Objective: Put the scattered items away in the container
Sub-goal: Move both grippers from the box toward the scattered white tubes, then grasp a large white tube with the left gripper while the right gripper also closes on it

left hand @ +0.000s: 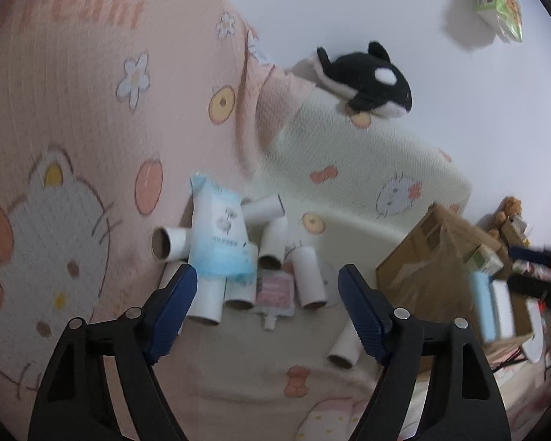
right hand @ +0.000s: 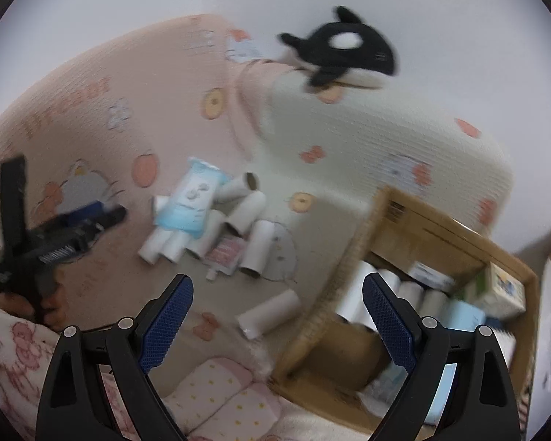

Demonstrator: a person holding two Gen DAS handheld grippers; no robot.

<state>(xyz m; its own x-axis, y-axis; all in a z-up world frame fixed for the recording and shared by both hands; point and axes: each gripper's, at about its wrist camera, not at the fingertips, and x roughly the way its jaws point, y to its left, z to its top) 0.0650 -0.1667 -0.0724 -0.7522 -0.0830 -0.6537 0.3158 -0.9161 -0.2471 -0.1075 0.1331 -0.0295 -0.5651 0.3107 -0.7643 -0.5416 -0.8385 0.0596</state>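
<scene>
Several white paper rolls [left hand: 308, 279] lie in a pile on the bed, with a blue-white tissue pack [left hand: 220, 239] on top and a pink pouch [left hand: 273, 290] among them. One roll [left hand: 345, 349] lies apart, nearer me; it also shows in the right wrist view [right hand: 268, 314]. My left gripper [left hand: 268, 297] is open and empty just in front of the pile. My right gripper [right hand: 277, 305] is open and empty beside the cardboard box [right hand: 382, 217], which holds rolls [right hand: 411, 294] and packs. The left gripper also shows in the right wrist view [right hand: 88, 220].
A black-white orca plush [left hand: 367, 77] lies on a cream pillow [left hand: 367, 158] at the back. A pink cartoon-print blanket [left hand: 73, 128] covers the bed. A green-white pack [left hand: 496, 0] hangs on the wall. A small brown bear [left hand: 508, 209] sits behind the box.
</scene>
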